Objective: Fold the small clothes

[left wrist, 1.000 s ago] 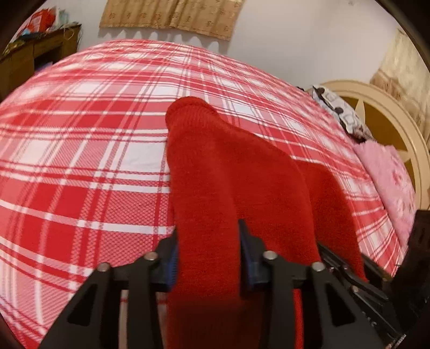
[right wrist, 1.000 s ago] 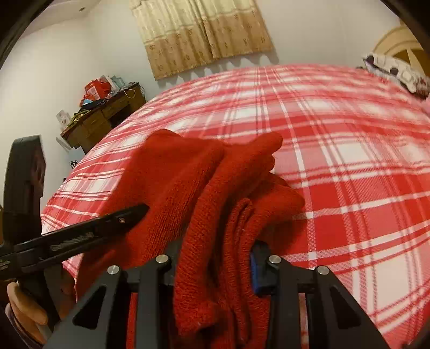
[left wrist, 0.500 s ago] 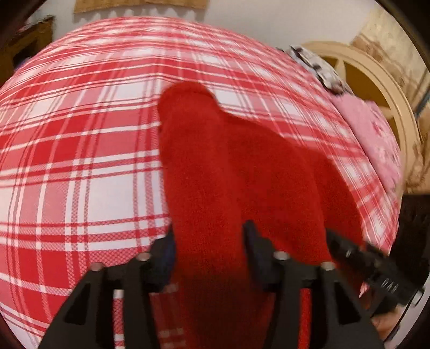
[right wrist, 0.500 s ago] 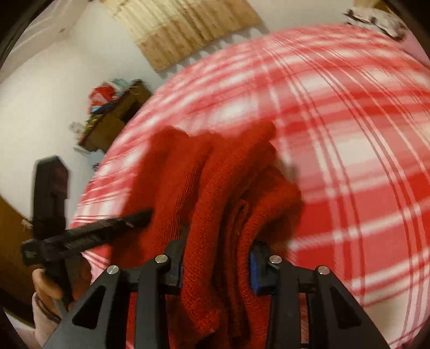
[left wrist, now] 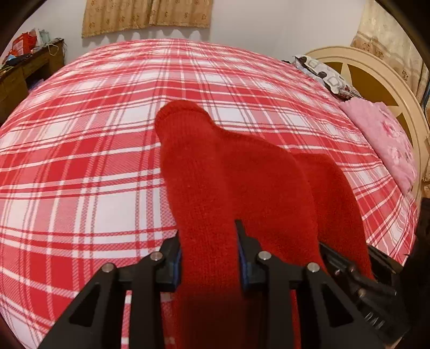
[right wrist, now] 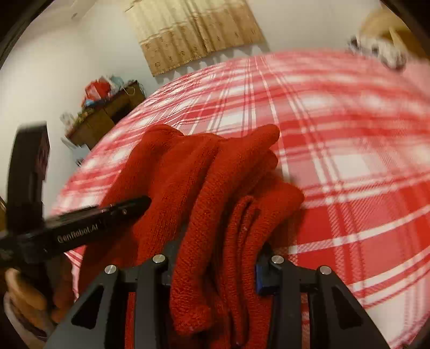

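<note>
Red knit garment [left wrist: 236, 174] bunched, thick folds; left gripper [left wrist: 209, 257], right gripper [right wrist: 215, 268] both clamping it.

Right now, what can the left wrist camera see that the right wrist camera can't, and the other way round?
Only the left view shows the pink pillow and the cream headboard clearly. Only the right view shows the bunched folds of the red knit garment and the person's hand holding the left gripper. Both show the garment clamped between jaws, the right gripper included, the plaid bedspread, curtain and desk.
</note>
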`<state>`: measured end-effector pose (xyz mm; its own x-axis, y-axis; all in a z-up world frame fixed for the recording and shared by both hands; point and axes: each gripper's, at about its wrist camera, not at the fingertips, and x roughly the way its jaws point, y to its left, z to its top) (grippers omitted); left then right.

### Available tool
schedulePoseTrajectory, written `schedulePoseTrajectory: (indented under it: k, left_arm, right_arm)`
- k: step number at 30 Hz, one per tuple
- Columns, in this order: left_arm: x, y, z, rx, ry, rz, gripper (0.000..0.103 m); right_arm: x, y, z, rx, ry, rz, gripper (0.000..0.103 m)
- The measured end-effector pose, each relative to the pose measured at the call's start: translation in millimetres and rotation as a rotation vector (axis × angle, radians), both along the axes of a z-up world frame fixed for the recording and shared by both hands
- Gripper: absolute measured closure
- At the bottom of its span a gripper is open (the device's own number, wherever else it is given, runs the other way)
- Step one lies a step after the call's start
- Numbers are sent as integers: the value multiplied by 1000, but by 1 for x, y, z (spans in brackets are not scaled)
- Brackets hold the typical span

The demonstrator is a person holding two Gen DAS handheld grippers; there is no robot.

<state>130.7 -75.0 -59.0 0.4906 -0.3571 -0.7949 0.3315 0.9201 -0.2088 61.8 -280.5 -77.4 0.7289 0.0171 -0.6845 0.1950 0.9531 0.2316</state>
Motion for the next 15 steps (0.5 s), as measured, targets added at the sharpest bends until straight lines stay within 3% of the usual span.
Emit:
schedulePoseTrajectory:
  k: [4, 15]
  left_arm:
    - [-11, 7, 7, 29, -30, 10, 70]
    - [-32, -7, 2, 58, -12, -15, 70]
  right_arm:
    - [-8, 19, 13, -49, -26, 14, 65]
    - [-33, 24, 18, -20, 20, -23, 65]
